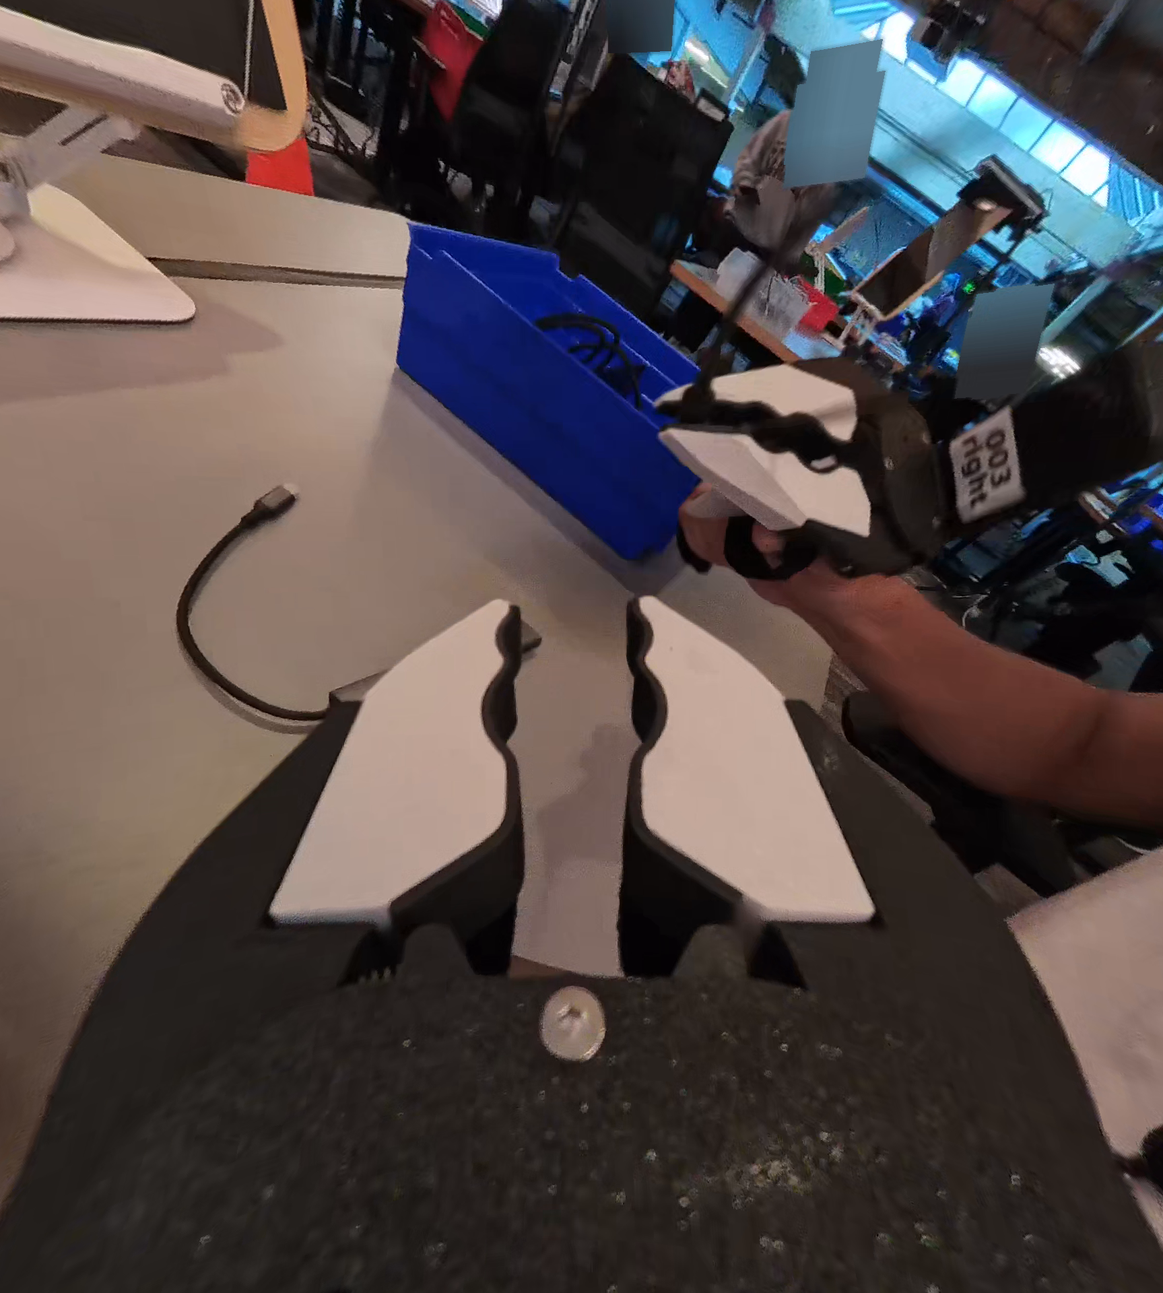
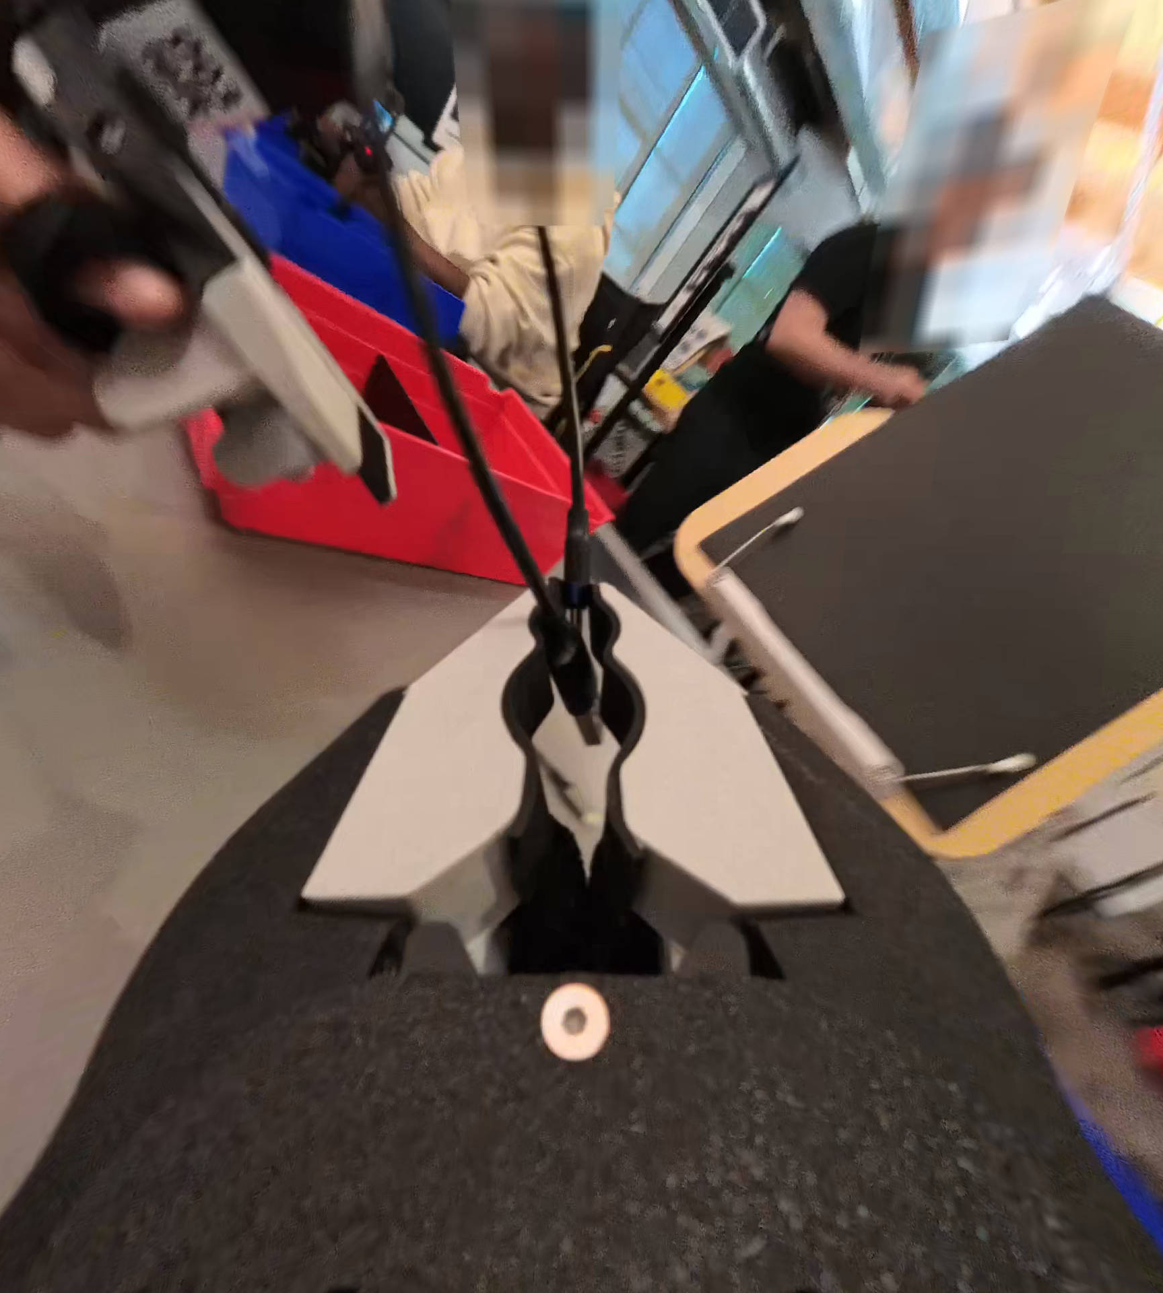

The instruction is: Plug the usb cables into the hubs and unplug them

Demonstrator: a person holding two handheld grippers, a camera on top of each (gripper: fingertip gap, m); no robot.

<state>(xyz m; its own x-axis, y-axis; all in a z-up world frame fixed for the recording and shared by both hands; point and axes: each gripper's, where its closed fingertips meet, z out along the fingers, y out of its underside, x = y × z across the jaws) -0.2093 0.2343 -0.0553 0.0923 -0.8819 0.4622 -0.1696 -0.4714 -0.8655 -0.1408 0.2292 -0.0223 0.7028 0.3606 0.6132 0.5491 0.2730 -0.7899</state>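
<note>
My left gripper (image 1: pixel 570 616) is open and empty, low over the grey table (image 1: pixel 109 490). A short black USB cable (image 1: pixel 195 630) lies curled on the table just left of it, with one plug (image 1: pixel 277 498) pointing away and the other end partly hidden behind my left finger (image 1: pixel 424 755). My right gripper (image 2: pixel 570 602) is shut on a black cable (image 2: pixel 568 665) whose metal plug (image 2: pixel 590 729) shows between the fingers, while two strands run up and away. In the left wrist view the right gripper (image 1: pixel 664 420) is held beside the blue bin (image 1: pixel 529 420).
The blue bin holds more black cables (image 1: pixel 592 343). A red bin (image 2: pixel 424 504) stands on the table, with the left gripper (image 2: pixel 361 455) blurred above it. A white monitor stand (image 1: pixel 53 273) is at the far left. A black board with a wooden edge (image 2: pixel 984 560) is at the right. People are beyond.
</note>
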